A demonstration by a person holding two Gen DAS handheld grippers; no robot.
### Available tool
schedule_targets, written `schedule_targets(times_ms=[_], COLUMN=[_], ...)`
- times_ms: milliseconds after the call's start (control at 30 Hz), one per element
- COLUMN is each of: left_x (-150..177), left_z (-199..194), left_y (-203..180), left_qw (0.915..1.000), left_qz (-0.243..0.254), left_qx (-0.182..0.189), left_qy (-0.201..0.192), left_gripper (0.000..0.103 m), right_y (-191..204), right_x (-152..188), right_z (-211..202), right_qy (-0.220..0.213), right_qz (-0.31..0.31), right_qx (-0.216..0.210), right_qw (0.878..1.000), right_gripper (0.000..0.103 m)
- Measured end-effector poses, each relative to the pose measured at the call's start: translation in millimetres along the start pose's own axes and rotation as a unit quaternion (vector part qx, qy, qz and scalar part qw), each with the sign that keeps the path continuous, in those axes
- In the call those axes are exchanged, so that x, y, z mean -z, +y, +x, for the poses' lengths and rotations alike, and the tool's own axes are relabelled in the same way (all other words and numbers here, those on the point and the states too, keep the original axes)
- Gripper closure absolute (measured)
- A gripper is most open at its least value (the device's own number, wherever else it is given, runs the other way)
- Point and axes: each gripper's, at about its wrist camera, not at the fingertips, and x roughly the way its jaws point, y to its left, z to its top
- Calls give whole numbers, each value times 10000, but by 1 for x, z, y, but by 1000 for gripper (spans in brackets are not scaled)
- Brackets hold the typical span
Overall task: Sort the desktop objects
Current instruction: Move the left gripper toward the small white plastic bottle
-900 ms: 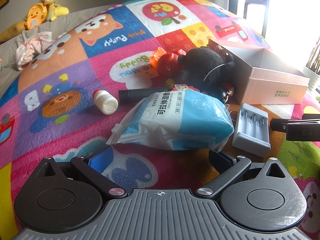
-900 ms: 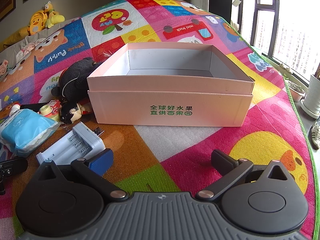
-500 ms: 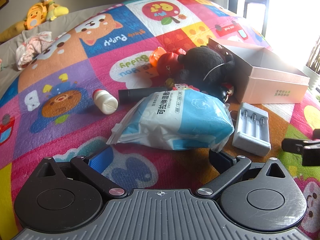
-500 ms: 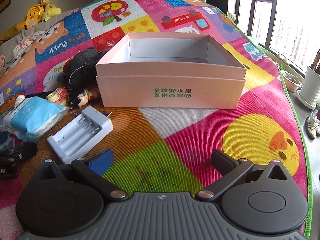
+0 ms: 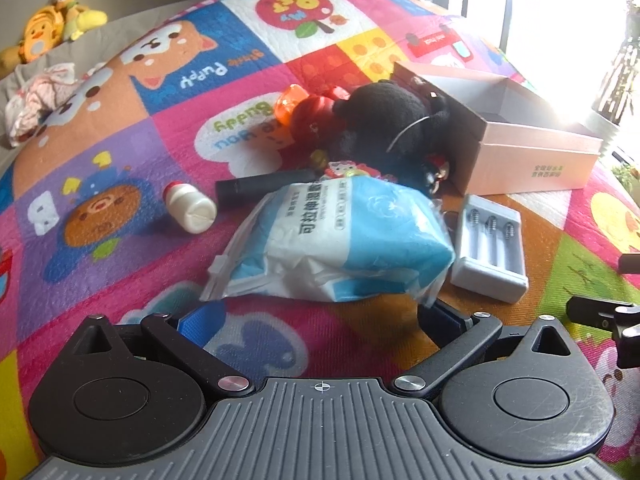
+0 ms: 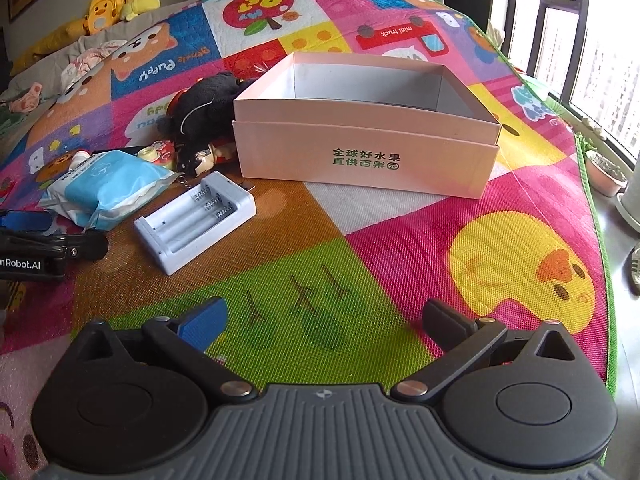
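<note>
A blue and white wipes pack (image 5: 340, 240) lies on the play mat just in front of my open, empty left gripper (image 5: 320, 316). A white battery charger (image 5: 490, 248) lies right of the pack; it also shows in the right wrist view (image 6: 196, 220). Behind them lie a black plush toy (image 5: 392, 128), a black tube (image 5: 264, 188), a small white bottle (image 5: 190, 208) and red and orange toys (image 5: 308, 112). An open pink box (image 6: 368, 128) stands empty ahead of my open, empty right gripper (image 6: 324, 316). The wipes pack shows at the left (image 6: 108, 188).
The colourful play mat (image 6: 360, 264) covers the floor. Yellow plush toys (image 6: 108, 4) and crumpled cloth (image 5: 36, 100) lie at the far back left. A window and plant pots (image 6: 604, 168) are beyond the mat's right edge. The left gripper shows in the right wrist view (image 6: 36, 240).
My right gripper has pulled back from the pink box and the charger, which now look farther away. In the left wrist view it has slid toward the right edge. My left gripper has hardly moved.
</note>
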Motion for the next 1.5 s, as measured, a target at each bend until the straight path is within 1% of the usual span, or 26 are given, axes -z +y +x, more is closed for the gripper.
schedule_targets(times_ms=[33,67,133,200,233,267,367,500,567,633,700,767,800,867,900,933,967,1000,1033,1067,1100,1133,1233,1333,1433,1500], left_x=[-3,-8,-15,-23,-26,-28,-31,-27,-22,-18,-14,-8,-7,-4,-3,-3,-3,-3,-2,-2,-2,-1,0,1,0,-2], left_z=[2,5,11,16,16,15,7,-8,-15,-20,-23,-25,-26,-26,-25,-25,-24,-24,-24,-24,-25,-25,-26,-28,-29,-29], left_y=[0,0,2,10,15,21,37,42,44,46,47,48,49,53,54,54,55,55,54,53,53,53,53,58,60,62], left_qw=[10000,9999,9991,9956,9938,9933,9954,9952,9952,9954,9959,9962,9962,9961,9960,9959,9957,9956,9954,9951,9950,9949,9950,9941,9939,9942], left_qz=[53,89,181,123,43,-63,-379,-478,-539,-548,-537,-543,-560,-614,-642,-668,-694,-715,-741,-767,-783,-788,-758,-802,-729,-615], left_qx=[53,8,-297,-832,-999,-1037,-703,-519,-393,-327,-264,-238,-235,-232,-225,-219,-225,-224,-208,-191,-181,-184,-273,-352,-411,-447], left_qy=[-35,-105,-256,-417,-481,-513,-533,-673,-712,-714,-682,-639,-626,-594,-577,-566,-562,-564,-575,-587,-594,-596,-593,-636,-713,-760], left_gripper=[0,0,0,0,0,0,0,0,0,0,0,0,0,0,0,0,0,0,0,0,0,0,0,0,0,0], right_y=[0,0,3,10,13,18,33,53,60,61,58,55,53,52,53,53,55,57,60,64,67,71,80,90,98,102], right_x=[-1,-2,-6,-9,-10,-13,-22,-40,-49,-58,-66,-67,-64,-55,-50,-46,-44,-42,-42,-41,-40,-38,-34,-36,-42,-40], right_z=[0,1,1,-3,-4,-6,-6,7,17,29,43,52,52,40,29,17,6,-2,-7,-10,-10,-8,1,12,28,32], right_qy=[7,21,14,-217,-300,-390,-526,-543,-540,-418,-168,132,247,305,340,268,115,-50,-177,-281,-321,-283,-20,-10,333,359], right_qz=[-51,-124,-297,-467,-583,-759,-1153,-1677,-1780,-1649,-1401,-1080,-942,-885,-990,-1089,-1203,-1308,-1343,-1303,-1208,-1096,-908,-885,-742,-765], right_qx=[-47,-132,-300,-318,-346,-407,-665,-1159,-1259,-1426,-1622,-1584,-1704,-2114,-2523,-2788,-2820,-2637,-2342,-1940,-1652,-1478,-1401,-1175,-1360,-1292], right_qw=[10000,9998,9991,9982,9973,9955,9897,9775,9744,9751,9766,9814,9806,9729,9620,9538,9518,9557,9627,9719,9783,9825,9860,9891,9874,9880], right_gripper=[0,0,0,0,0,0,0,0,0,0,0,0,0,0,0,0,0,0,0,0,0,0,0,0,0,0])
